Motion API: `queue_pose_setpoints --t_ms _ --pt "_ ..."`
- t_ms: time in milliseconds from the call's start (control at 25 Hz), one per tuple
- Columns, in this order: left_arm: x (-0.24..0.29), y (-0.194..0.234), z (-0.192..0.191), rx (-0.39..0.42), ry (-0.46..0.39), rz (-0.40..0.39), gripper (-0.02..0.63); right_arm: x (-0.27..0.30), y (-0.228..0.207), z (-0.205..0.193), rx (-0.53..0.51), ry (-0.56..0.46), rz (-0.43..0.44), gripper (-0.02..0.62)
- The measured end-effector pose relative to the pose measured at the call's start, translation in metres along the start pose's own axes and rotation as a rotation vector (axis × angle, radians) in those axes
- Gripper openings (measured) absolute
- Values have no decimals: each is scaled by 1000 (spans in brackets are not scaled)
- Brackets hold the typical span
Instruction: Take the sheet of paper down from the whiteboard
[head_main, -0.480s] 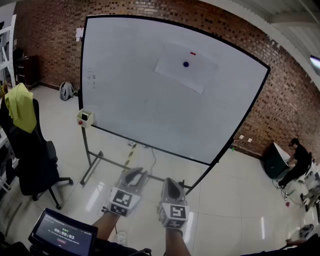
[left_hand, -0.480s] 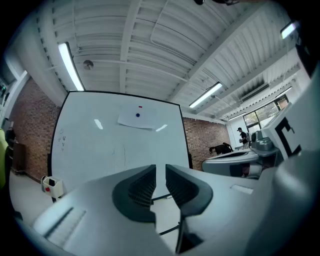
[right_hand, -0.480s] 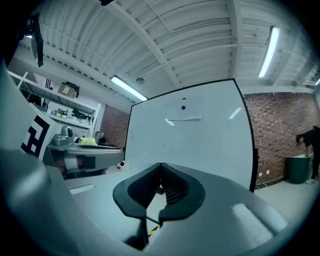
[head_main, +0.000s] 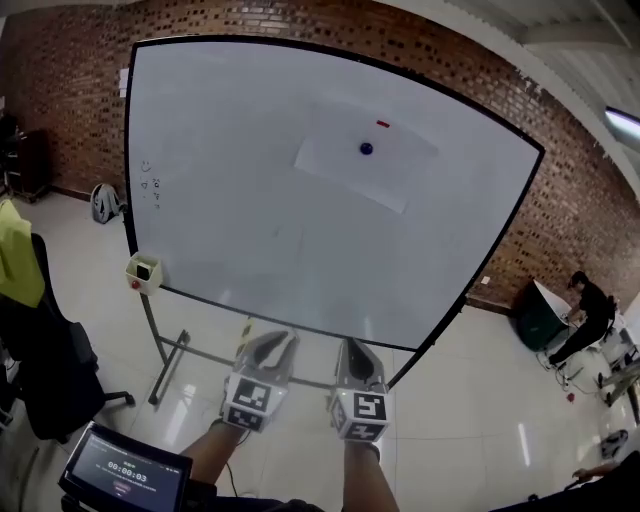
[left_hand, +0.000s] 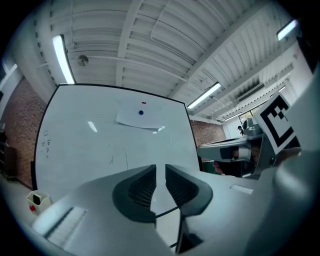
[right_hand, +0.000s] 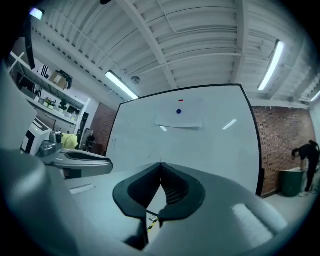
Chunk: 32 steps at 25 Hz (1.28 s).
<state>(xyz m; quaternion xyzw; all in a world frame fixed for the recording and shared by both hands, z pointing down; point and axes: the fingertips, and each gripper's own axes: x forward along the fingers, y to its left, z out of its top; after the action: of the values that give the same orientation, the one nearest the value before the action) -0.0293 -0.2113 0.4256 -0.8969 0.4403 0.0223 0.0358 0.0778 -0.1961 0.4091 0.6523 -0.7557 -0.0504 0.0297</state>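
A white sheet of paper (head_main: 352, 163) hangs high on the whiteboard (head_main: 250, 220), pinned by a blue magnet (head_main: 366, 148). A small red magnet (head_main: 383, 124) sits just above it. Both grippers are held level, side by side, low in the head view and well short of the board. My left gripper (head_main: 277, 343) has its jaws a narrow slit apart with nothing between them. My right gripper (head_main: 352, 347) is shut and empty. The left gripper view shows the paper (left_hand: 142, 120) far above my left gripper (left_hand: 160, 167). In the right gripper view the paper (right_hand: 180, 118) is above my right gripper (right_hand: 160, 165).
The board stands on a wheeled frame (head_main: 165, 350) with a small box (head_main: 143, 272) at its lower left corner. A dark chair (head_main: 40, 370) with a yellow-green garment (head_main: 15, 265) is at the left. A person (head_main: 580, 320) bends at the far right. A screen (head_main: 125, 470) is at the bottom left.
The whiteboard fills more of the head view and has slid left, and the chair has moved toward the left edge. Both grippers keep their place, low and side by side.
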Motion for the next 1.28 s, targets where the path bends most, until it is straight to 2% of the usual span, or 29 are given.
queue_pose_setpoints --t_ms 160,320,440,520,720,880,1080,1280 --pt "34 10 24 -27 -38 -21 48 31 -18 13 -27 -3 -7 14" --pt "70 24 40 80 -84 -14 46 59 -36 22 -46 -11 -4 14" --pt "105 33 58 157 -88 3 50 83 -55 36 -25 -51 9 14" --pt "132 34 73 222 -90 11 89 101 -69 46 -22 -84 16 14" --pt "197 50 125 345 -140 76 101 143 -111 79 -2 -171 47 14" --pt "238 66 176 416 -192 138 133 169 -145 106 100 -242 127 24" --pt "267 80 236 494 -246 196 152 189 -165 129 308 -278 269 109" --pt "292 92 256 541 -209 227 170 208 -176 129 434 -285 321 167"
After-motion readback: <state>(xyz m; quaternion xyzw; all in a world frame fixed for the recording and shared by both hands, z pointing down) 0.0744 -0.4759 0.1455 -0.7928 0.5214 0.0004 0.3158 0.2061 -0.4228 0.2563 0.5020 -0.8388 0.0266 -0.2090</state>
